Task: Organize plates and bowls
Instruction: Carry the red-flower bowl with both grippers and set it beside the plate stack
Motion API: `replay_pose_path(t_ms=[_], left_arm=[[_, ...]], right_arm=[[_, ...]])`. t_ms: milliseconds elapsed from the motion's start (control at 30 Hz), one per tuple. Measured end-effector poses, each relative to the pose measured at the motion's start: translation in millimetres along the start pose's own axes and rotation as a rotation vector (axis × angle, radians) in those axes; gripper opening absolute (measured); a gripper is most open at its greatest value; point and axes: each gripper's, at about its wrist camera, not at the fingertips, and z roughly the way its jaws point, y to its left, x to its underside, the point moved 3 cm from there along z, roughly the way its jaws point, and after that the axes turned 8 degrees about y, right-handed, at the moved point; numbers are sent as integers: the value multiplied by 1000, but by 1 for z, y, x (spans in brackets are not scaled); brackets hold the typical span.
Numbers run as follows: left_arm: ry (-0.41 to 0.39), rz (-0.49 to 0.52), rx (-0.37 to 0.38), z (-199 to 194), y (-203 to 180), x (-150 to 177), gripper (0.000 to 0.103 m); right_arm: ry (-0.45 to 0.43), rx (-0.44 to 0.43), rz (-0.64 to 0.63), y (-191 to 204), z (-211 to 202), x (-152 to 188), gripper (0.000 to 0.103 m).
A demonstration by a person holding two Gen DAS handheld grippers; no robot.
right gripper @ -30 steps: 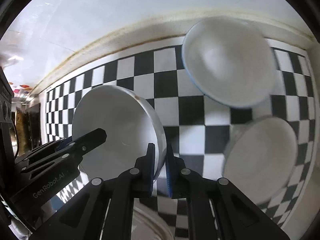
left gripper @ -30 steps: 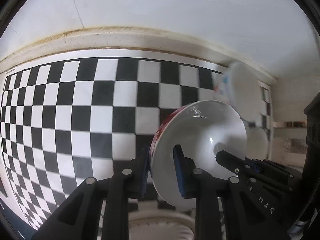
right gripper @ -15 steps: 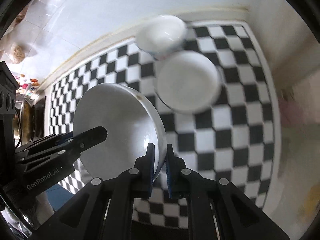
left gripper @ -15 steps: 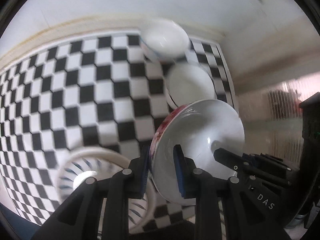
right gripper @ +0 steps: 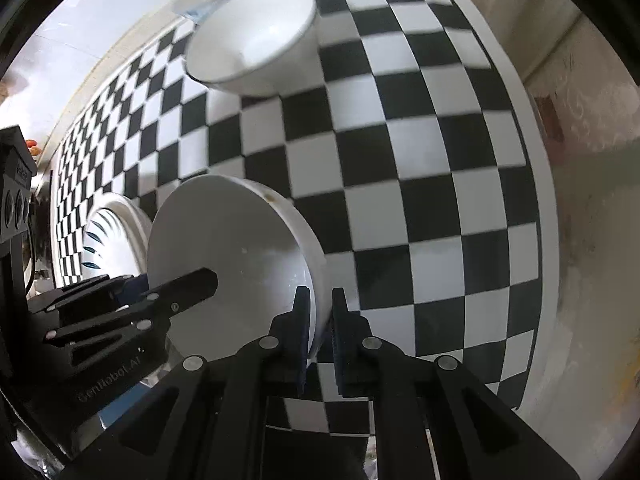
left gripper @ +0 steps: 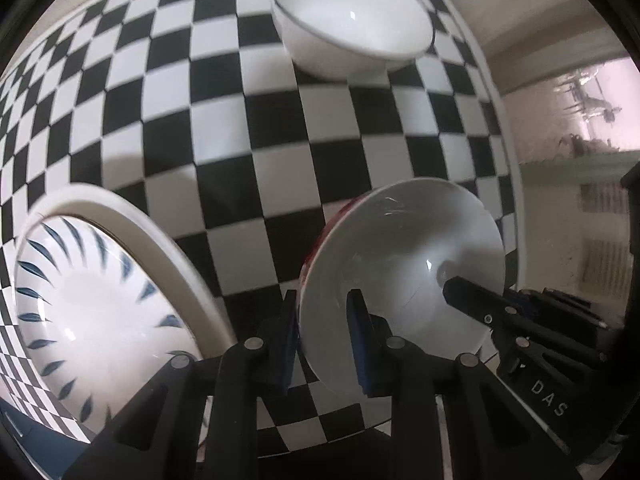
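I have the left gripper (left gripper: pixel 322 334) clamped on the rim of a white bowl with a red outside (left gripper: pixel 404 276), tipped on edge above the checkered surface (left gripper: pixel 280 128). My right gripper (right gripper: pixel 320 334) pinches the rim of a plain white bowl (right gripper: pixel 228 248) the same way. In the left view, a blue-patterned plate (left gripper: pixel 100 308) lies at eight o'clock of my held bowl, and another white bowl (left gripper: pixel 352 28) stands at twelve o'clock, well apart.

Bare checkered surface (left gripper: pixel 280 140) lies open between the white bowl (left gripper: pixel 352 20) and the leaf-patterned plate (left gripper: pixel 100 300).
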Motion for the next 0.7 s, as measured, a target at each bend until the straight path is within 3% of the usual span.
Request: replay_pose_path(t_ms=[233,700], left_arm=[[11,28,-59,17,-9,-3,21],[23,-8,-24,14,-15,-9,22]], right_arm=[[6,12,-15,-7,8,-2,11],[47,1,-10,-4,16,-8,11]])
